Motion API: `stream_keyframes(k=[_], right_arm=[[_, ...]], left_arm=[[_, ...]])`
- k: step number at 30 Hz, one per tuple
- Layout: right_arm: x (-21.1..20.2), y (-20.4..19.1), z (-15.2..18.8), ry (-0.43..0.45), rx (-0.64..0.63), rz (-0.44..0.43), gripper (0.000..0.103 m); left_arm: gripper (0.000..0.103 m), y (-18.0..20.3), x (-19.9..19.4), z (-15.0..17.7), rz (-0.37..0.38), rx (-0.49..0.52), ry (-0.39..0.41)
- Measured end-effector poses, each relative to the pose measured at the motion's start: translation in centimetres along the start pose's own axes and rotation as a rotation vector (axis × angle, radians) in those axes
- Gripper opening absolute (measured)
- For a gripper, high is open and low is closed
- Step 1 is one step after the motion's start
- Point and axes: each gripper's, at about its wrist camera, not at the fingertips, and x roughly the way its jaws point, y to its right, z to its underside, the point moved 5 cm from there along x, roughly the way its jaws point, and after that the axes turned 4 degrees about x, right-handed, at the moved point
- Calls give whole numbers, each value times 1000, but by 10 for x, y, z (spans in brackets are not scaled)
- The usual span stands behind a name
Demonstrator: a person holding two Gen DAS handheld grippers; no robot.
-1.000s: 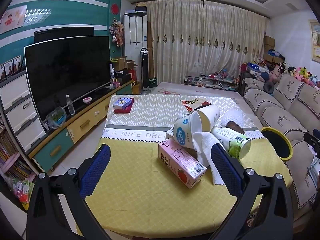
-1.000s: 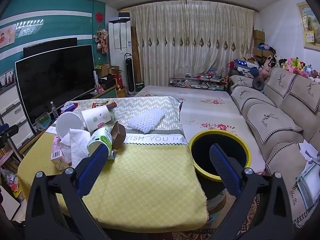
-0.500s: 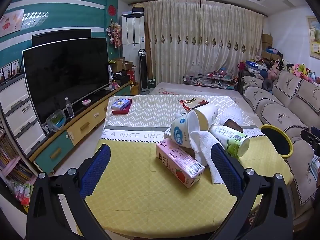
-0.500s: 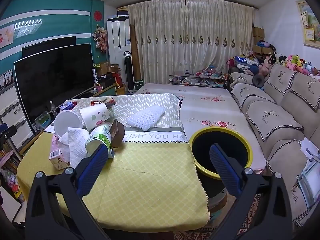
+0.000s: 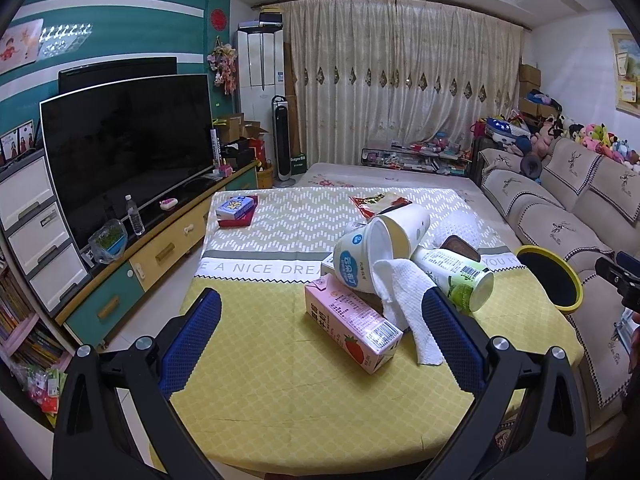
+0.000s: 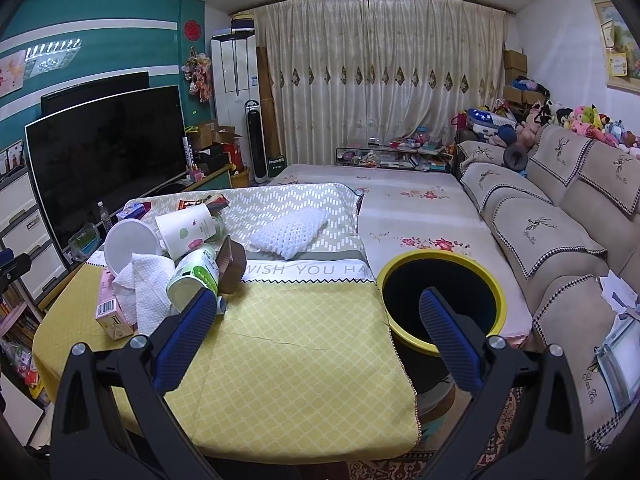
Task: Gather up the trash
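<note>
A heap of trash lies on the yellow tablecloth (image 5: 280, 380): a pink strawberry milk carton (image 5: 352, 326), a crumpled white paper towel (image 5: 404, 300), a white tub with a blue label (image 5: 356, 264), a tipped paper cup (image 5: 404, 224), a green-labelled cup (image 5: 460, 280) and a brown piece (image 5: 460, 246). My left gripper (image 5: 320, 340) is open and empty, just short of the carton. My right gripper (image 6: 316, 336) is open and empty over the table's right edge, beside the yellow-rimmed black bin (image 6: 440, 300). The heap (image 6: 160, 276) lies left of the right gripper.
A TV (image 5: 124, 148) on a low cabinet stands to the left. A sofa (image 6: 560, 220) runs along the right. A white knitted mat (image 6: 292, 232), a snack packet (image 5: 380, 202) and small boxes (image 5: 236, 212) lie farther back on the table.
Both grippers have shifted only slightly; the left view sits a little nearer the trash heap. Both stay open and empty.
</note>
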Motion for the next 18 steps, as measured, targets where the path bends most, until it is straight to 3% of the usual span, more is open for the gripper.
stream_keyframes(k=[18], right_arm=[[4, -1, 2, -10, -1, -2, 97]], left_arm=[[99, 3, 4, 4, 9, -2, -10]])
